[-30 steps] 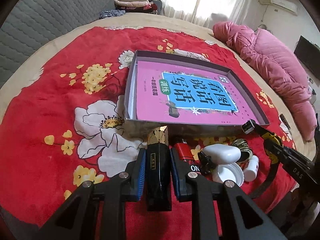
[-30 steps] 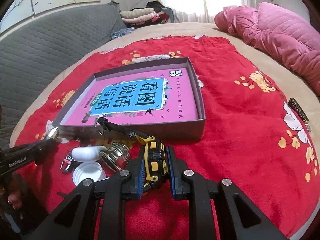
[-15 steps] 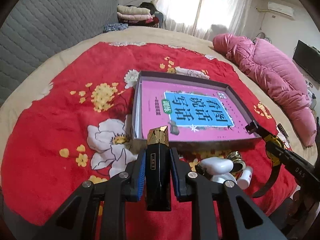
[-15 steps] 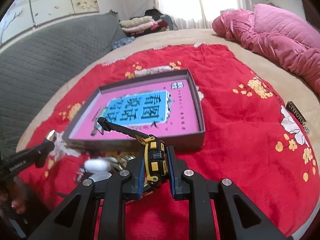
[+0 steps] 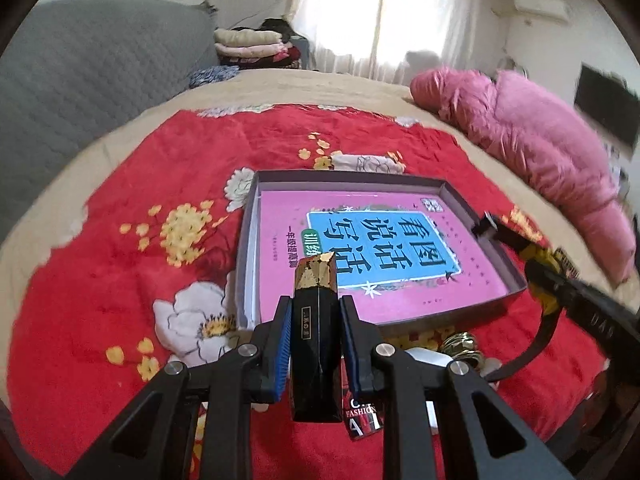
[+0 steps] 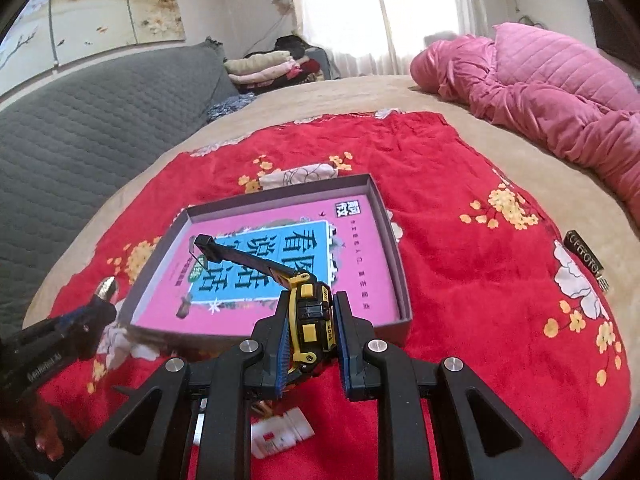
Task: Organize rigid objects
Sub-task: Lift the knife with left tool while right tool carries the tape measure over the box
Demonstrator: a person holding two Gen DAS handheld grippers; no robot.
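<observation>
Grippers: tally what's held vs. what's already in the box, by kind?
Held black-and-gold bottle, left gripper: 1
Held yellow toy crane, right gripper: 1
Pink book in box: 1
Total: 3

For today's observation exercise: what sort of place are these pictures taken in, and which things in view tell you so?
Most likely a home bedroom. The work goes on over a red flowered blanket spread on a bed, with a pink quilt bunched at one side, folded clothes stacked beyond, and a curtained window.

Far beyond the tool, folded clothes point(image 6: 262, 66) by a grey sofa point(image 6: 100, 120); pink quilt point(image 6: 560, 96) at right.
</observation>
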